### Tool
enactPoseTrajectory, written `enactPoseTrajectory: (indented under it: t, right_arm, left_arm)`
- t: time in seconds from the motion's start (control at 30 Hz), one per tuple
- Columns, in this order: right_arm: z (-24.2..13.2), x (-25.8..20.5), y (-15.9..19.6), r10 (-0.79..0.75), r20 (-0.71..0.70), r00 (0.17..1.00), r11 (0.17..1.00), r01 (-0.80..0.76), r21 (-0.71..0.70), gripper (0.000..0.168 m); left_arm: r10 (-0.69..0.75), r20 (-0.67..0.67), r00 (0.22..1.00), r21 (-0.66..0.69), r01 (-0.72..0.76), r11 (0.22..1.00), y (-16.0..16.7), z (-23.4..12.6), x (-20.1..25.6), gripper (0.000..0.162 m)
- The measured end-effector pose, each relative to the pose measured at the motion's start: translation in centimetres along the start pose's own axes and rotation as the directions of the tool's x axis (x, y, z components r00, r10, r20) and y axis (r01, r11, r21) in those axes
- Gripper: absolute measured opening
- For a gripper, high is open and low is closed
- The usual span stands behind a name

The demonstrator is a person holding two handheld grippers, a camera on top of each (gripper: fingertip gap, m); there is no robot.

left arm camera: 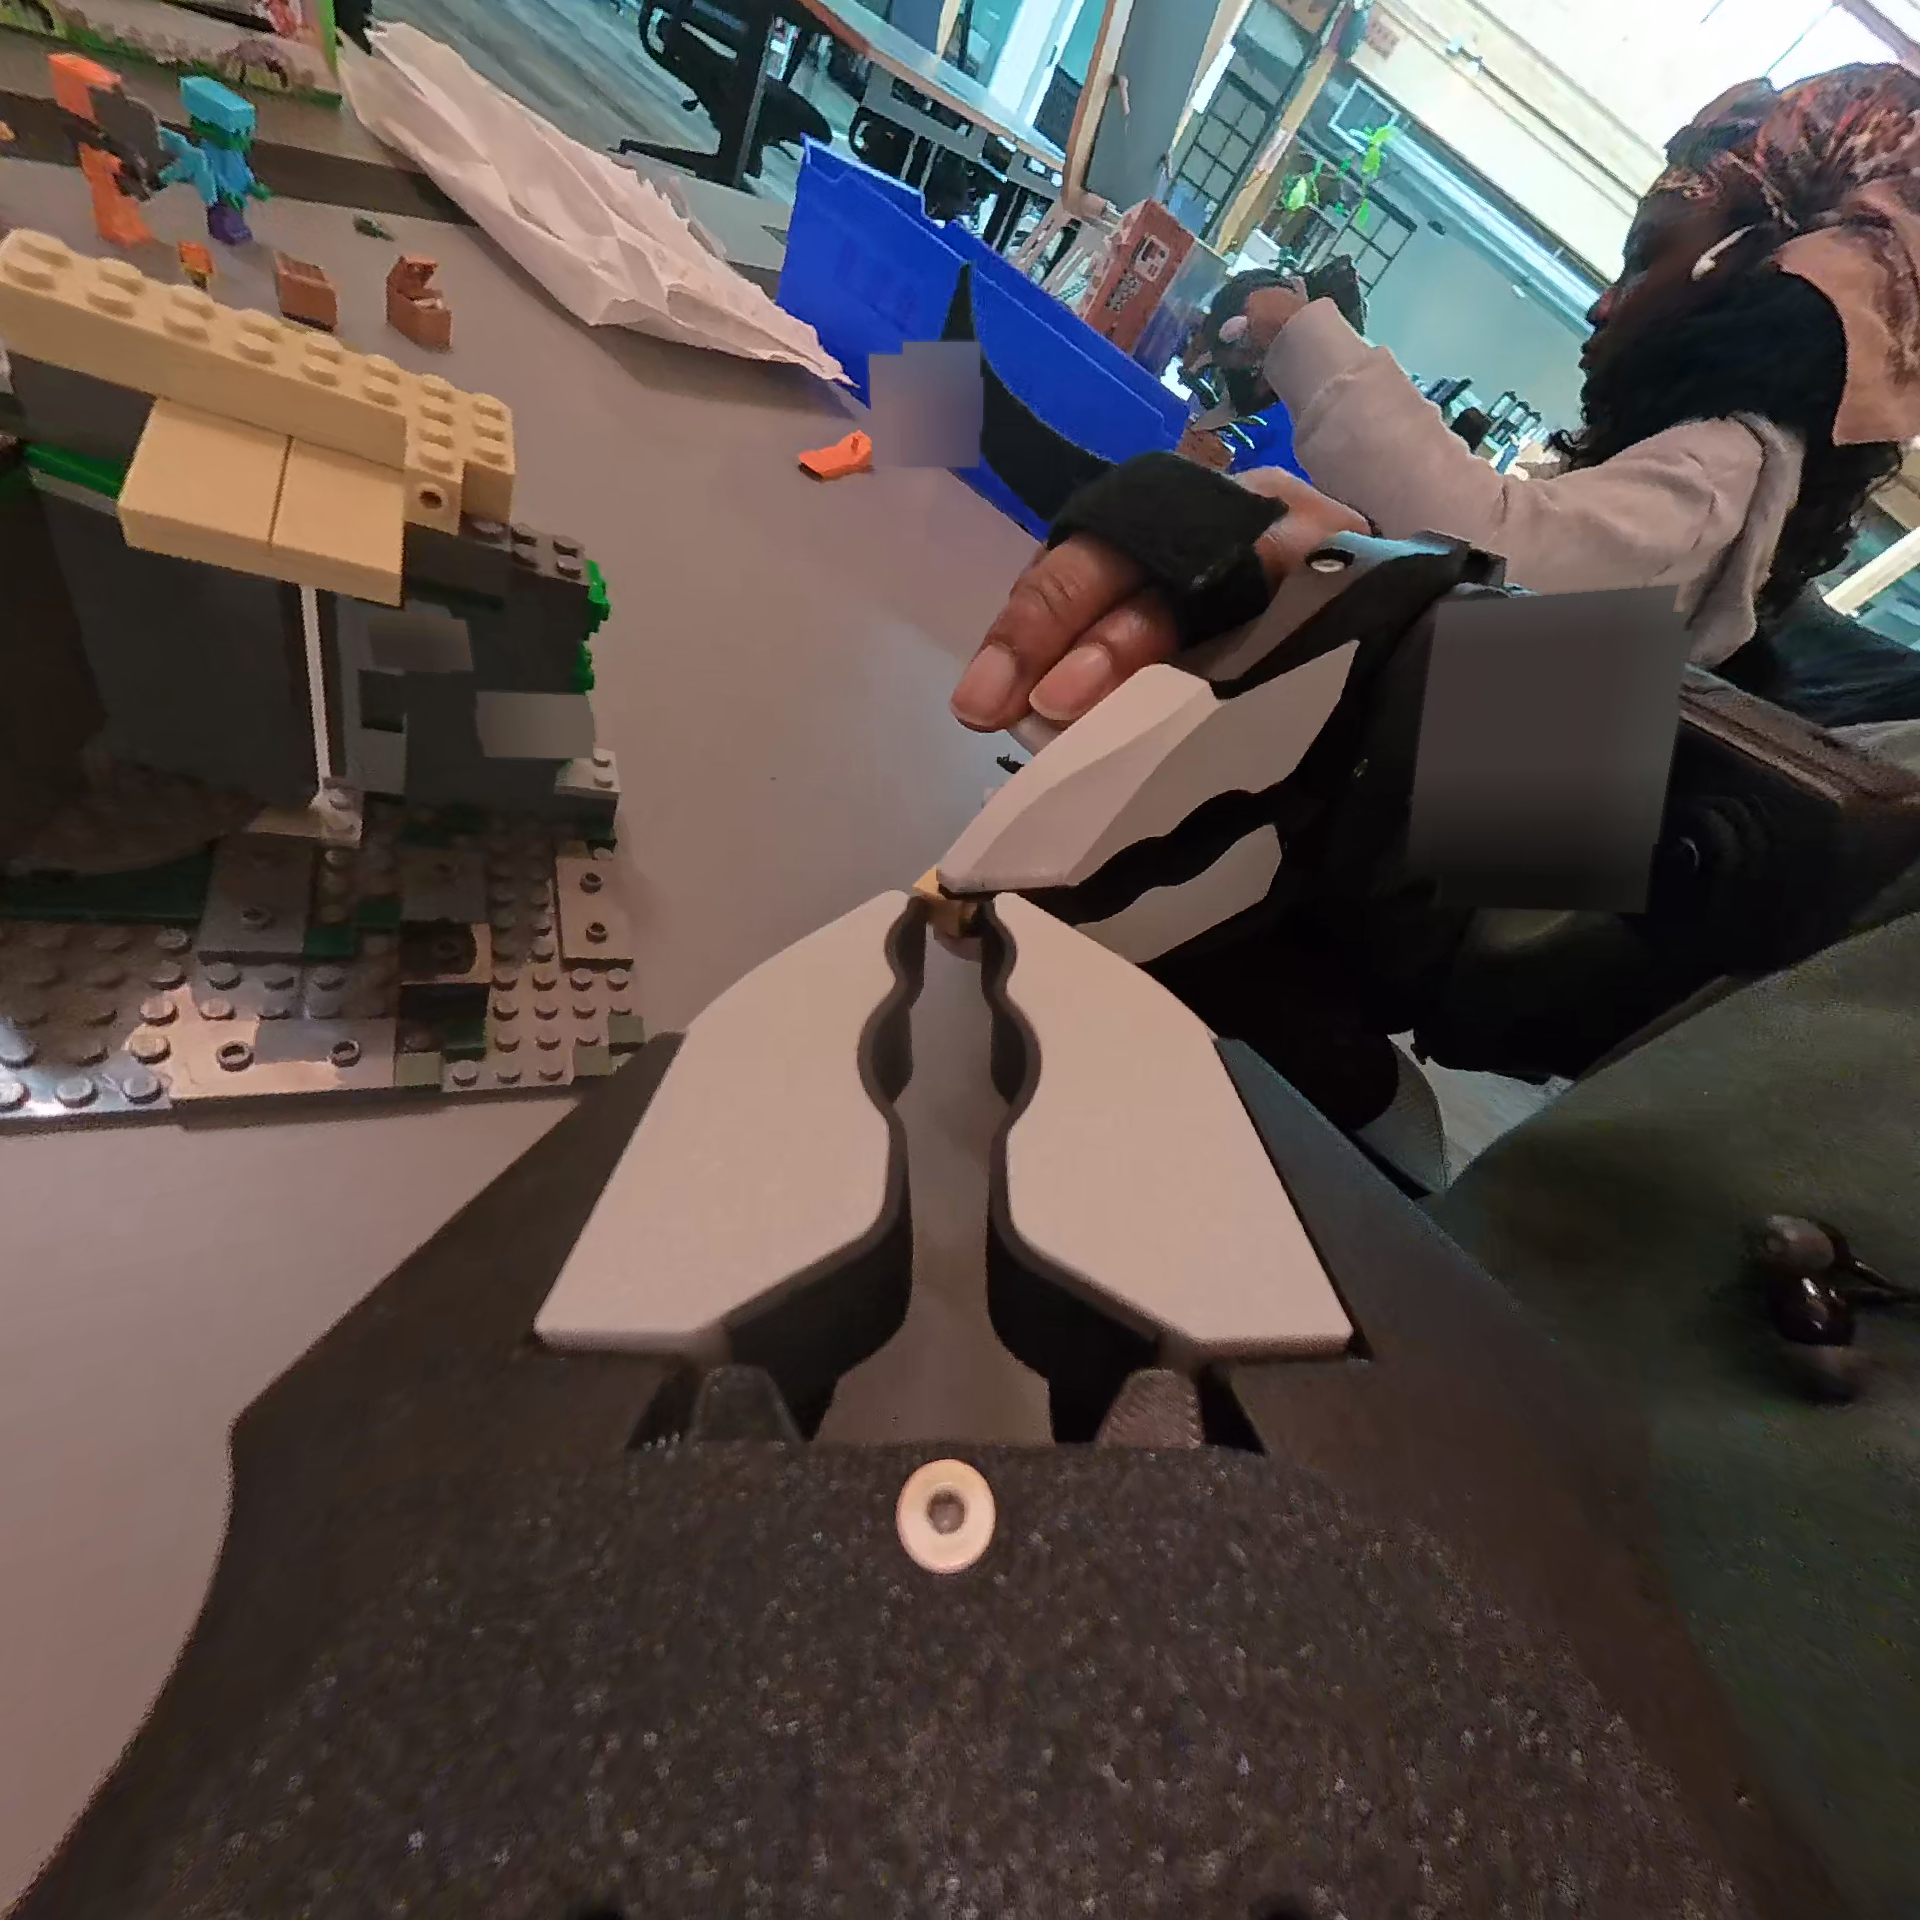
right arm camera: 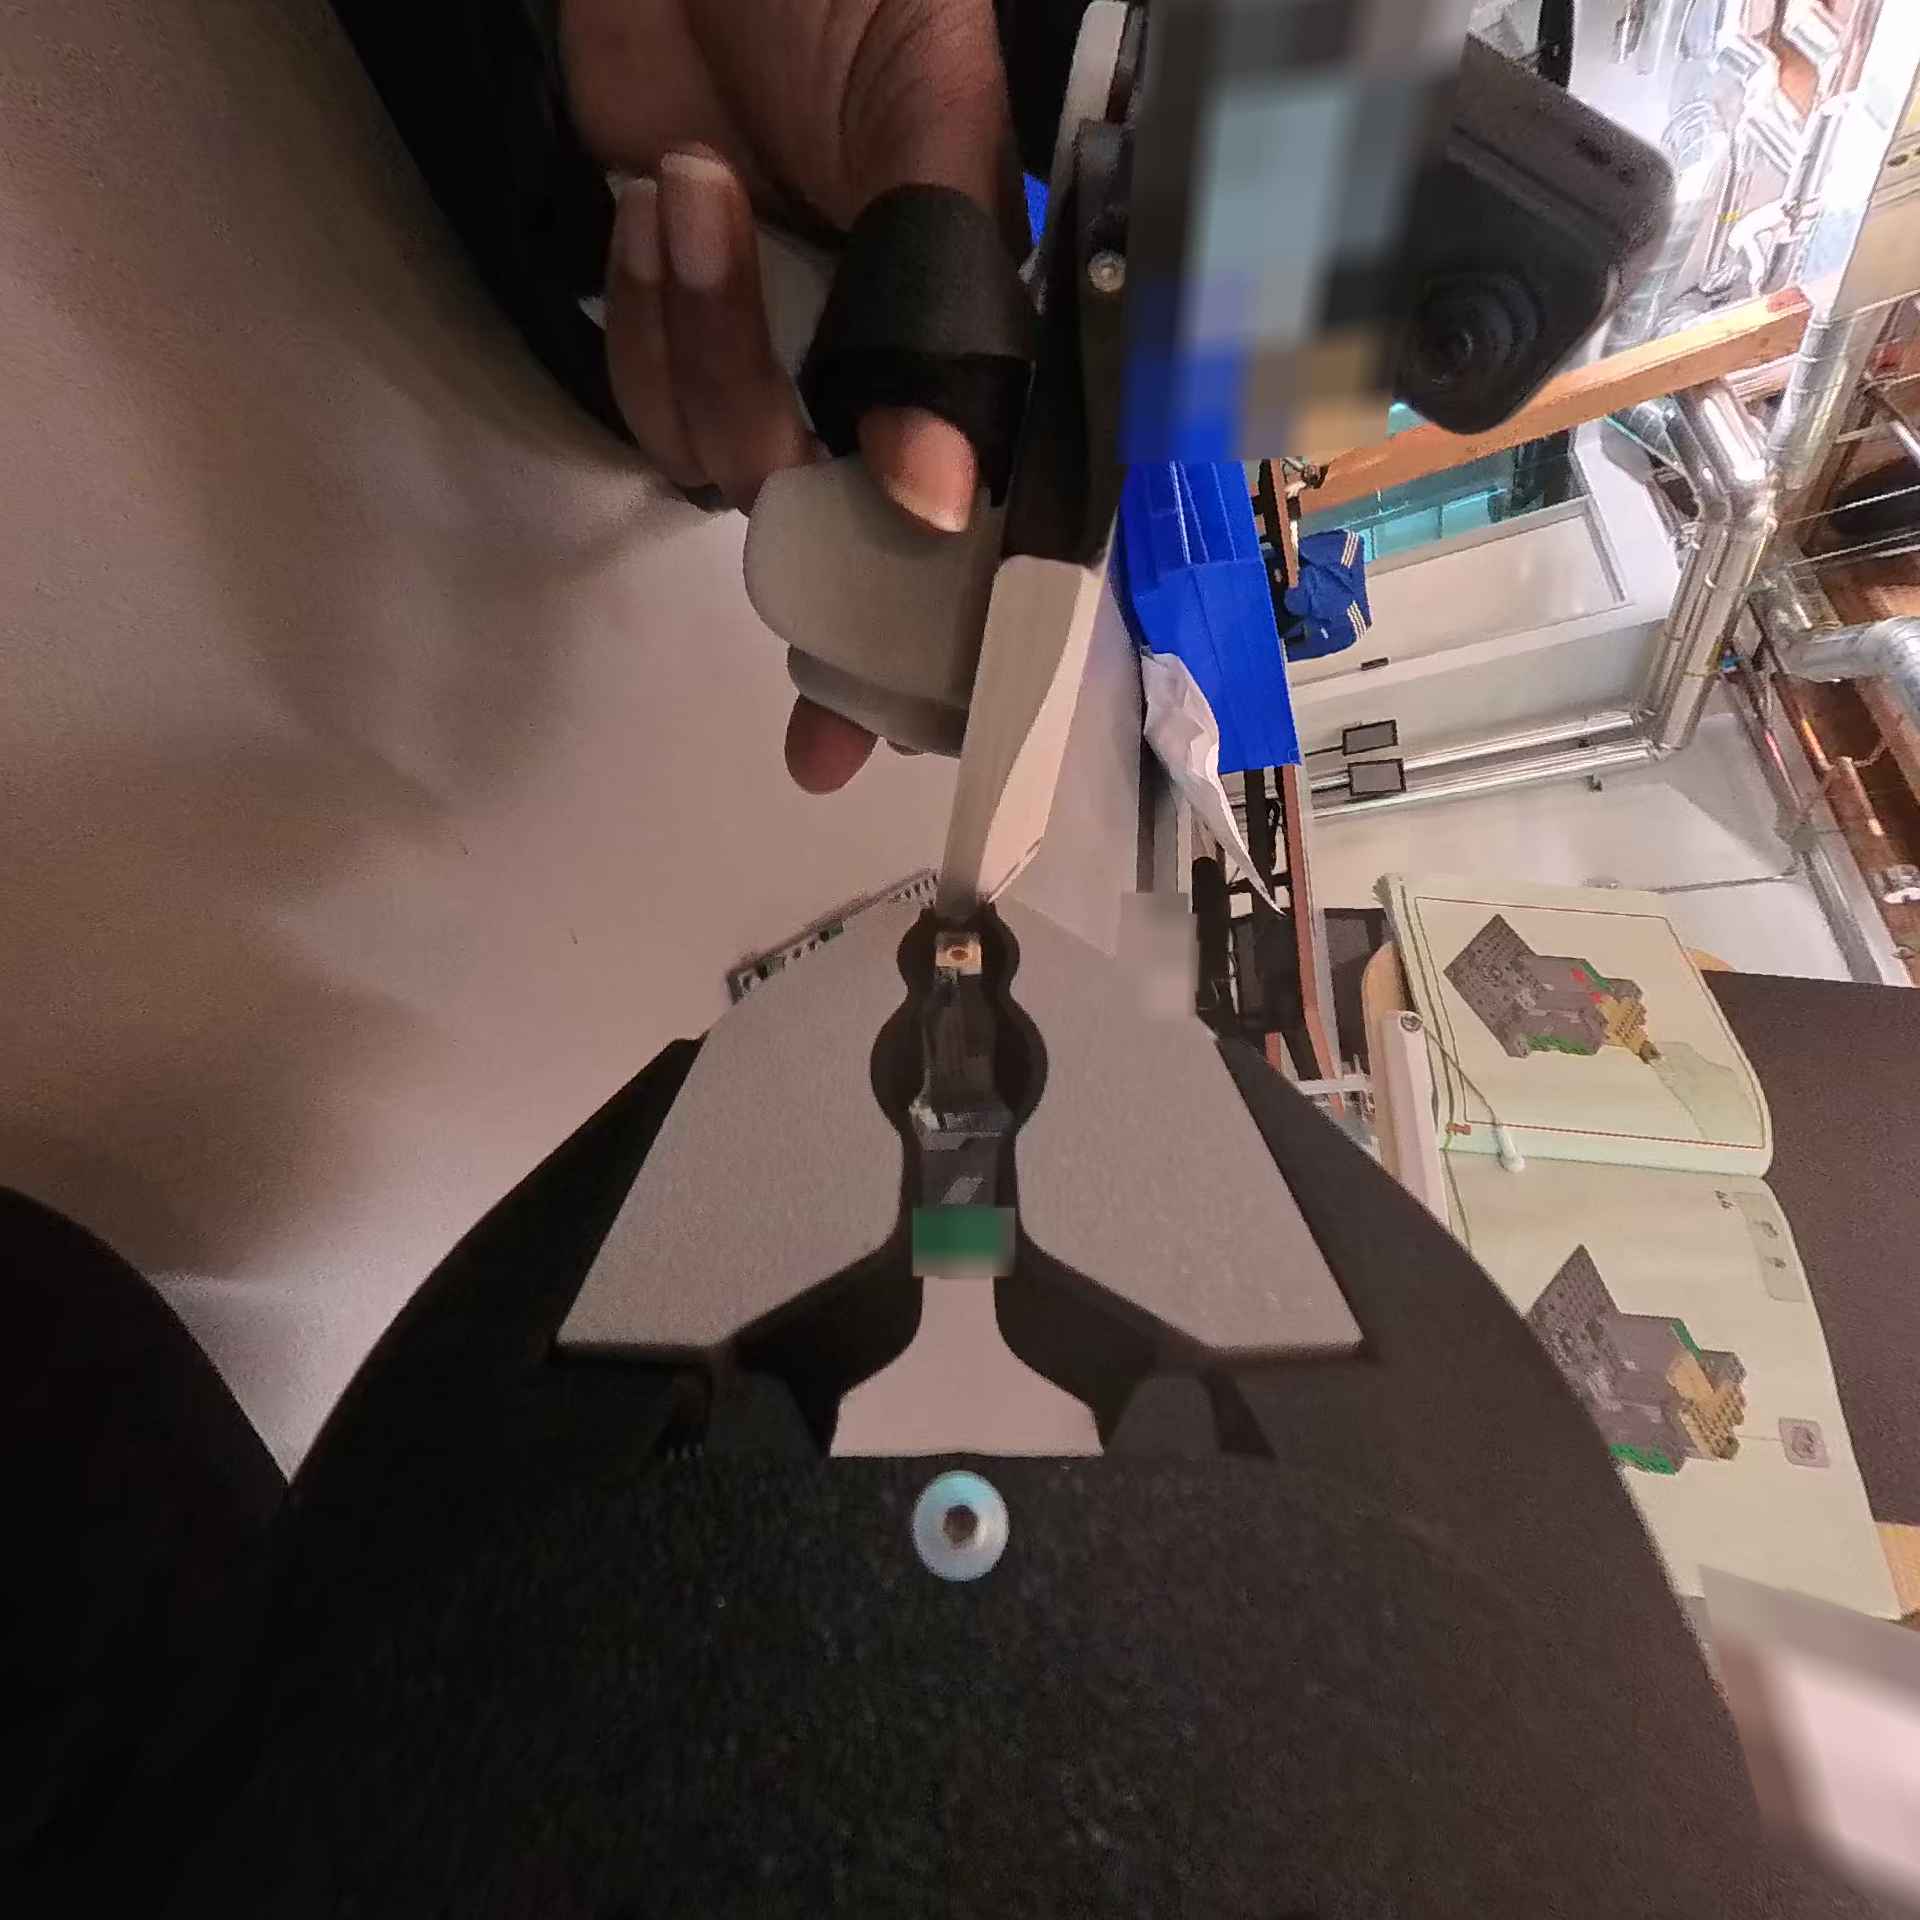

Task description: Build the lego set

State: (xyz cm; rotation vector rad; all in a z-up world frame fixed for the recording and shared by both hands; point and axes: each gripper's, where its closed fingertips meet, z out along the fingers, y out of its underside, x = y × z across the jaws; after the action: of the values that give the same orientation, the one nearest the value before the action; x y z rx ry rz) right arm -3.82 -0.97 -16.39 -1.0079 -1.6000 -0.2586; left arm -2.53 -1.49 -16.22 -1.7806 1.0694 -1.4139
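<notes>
Grey counter [left arm camera: 790, 665] carries the partly built lego set [left arm camera: 301, 727] at the left, well apart from both claws. Above it, the left claw [left arm camera: 951, 920] pinches a small tan brick [left arm camera: 951, 914] at its tips, where the right claw [right arm camera: 958, 951] meets it, closed on the same brick. An instruction booklet [right arm camera: 1621, 1195] lies open nearby.

In the left wrist view the lego build [left arm camera: 312, 748] stands on the table [left arm camera: 790, 644] at the left, with the figures [left arm camera: 166, 156] behind it and crumpled paper [left arm camera: 561, 197] farther right; a bin [left arm camera: 935, 312] sits behind the paper. The two grippers meet tip to tip right of the build, a small brick [left arm camera: 951, 914] between them. The instruction booklet [right arm camera: 1621, 1195] lies at the right in the right wrist view
</notes>
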Motion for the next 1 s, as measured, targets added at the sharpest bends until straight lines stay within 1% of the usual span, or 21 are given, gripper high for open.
enactPoseTrajectory:
  t: [0.03,0.27,0.47,0.67,0.7,0.8,0.9,1.0]
  right_arm:
    - [-0.05,0.06,-0.13,0.015,0.001,1.000,1.000,-0.015,0.013,0.007]
    - [-0.41,0.11,-0.90,0.149,0.047,0.988,0.983,-0.154,0.101,0.008]
    - [-0.54,0.10,-1.11,0.201,0.069,0.977,0.970,-0.209,0.128,0.008]
    - [-0.30,0.06,-0.83,0.199,0.060,0.978,0.973,-0.205,0.107,0.007]
    - [-0.28,0.03,-0.81,0.198,0.059,0.978,0.973,-0.203,0.105,0.007]
    - [-0.22,-0.02,-0.79,0.194,0.057,0.979,0.975,-0.199,0.099,0.008]
    - [-0.17,-0.15,-0.84,0.184,0.059,0.981,0.977,-0.189,0.096,0.007]
    - [-0.30,-0.09,-1.00,0.183,0.058,0.981,0.976,-0.189,0.106,0.007]
  left_arm:
    - [0.012,-0.010,1.000,0.002,-0.012,1.000,-0.05,-0.09,0.14,0.009]
    - [0.041,-0.102,0.994,-0.008,-0.042,0.999,-0.04,-0.68,0.84,0.002]
    - [0.036,-0.119,0.992,-0.015,-0.038,0.999,0.03,-0.83,0.76,0.000]
    - [0.036,-0.102,0.994,-0.010,-0.037,0.999,0.01,-0.80,0.62,0.001]
    - [0.033,-0.095,0.995,-0.010,-0.034,0.999,-0.01,-0.76,0.49,0.012]
    - [0.017,-0.110,0.994,-0.011,-0.018,1.000,0.04,-0.68,0.69,0.017]
    - [0.015,-0.103,0.995,-0.012,-0.017,1.000,0.10,-0.53,0.58,0.015]
    - [-0.010,-0.135,0.991,-0.005,0.009,1.000,0.05,-0.55,0.88,0.013]
